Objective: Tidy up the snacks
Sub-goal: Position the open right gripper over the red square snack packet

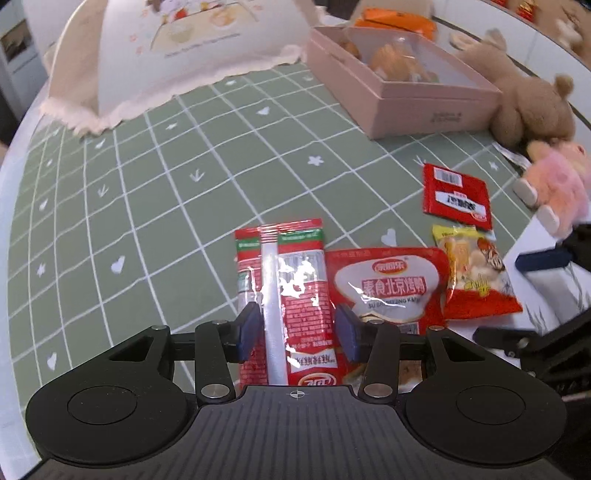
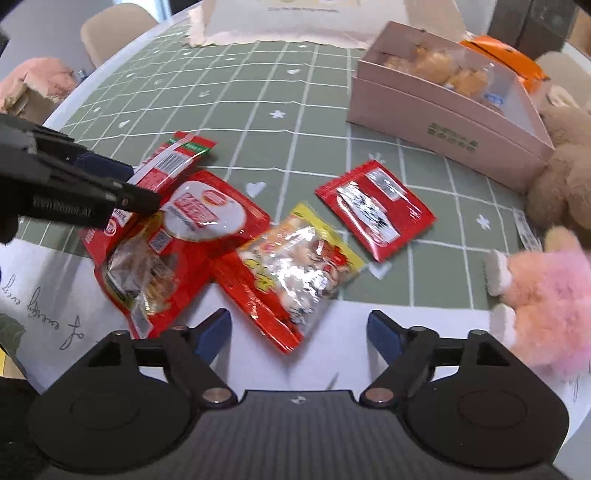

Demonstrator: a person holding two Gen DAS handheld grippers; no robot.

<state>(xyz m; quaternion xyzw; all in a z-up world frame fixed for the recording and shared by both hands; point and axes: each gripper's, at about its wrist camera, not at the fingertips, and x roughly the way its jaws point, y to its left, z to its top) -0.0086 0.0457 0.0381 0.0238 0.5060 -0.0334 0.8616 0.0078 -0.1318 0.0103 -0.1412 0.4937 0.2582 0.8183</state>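
Observation:
Four snack packs lie on the green checked tablecloth (image 1: pixel 147 184). A long red sausage pack (image 1: pixel 295 280) with a white seam lies flat between the blue pads of my left gripper (image 1: pixel 299 332), which stands open astride it. To its right are a red-and-white pouch (image 1: pixel 388 284), a yellow-and-red snack bag (image 1: pixel 476 273) and a small red sachet (image 1: pixel 458 195). My right gripper (image 2: pixel 299 332) is open just short of the yellow-and-red snack bag (image 2: pixel 291 266), with nothing gripped. In the right wrist view the left gripper (image 2: pixel 110 188) hovers over the sausage pack (image 2: pixel 173 158).
A pink box (image 1: pixel 424 107) holding pastries stands at the back right, with an orange packet (image 1: pixel 395 20) behind it. A brown plush bear (image 1: pixel 528 103) and a pink plush toy (image 2: pixel 546 288) sit at the right. A fabric food cover (image 1: pixel 177 55) stands at the back left.

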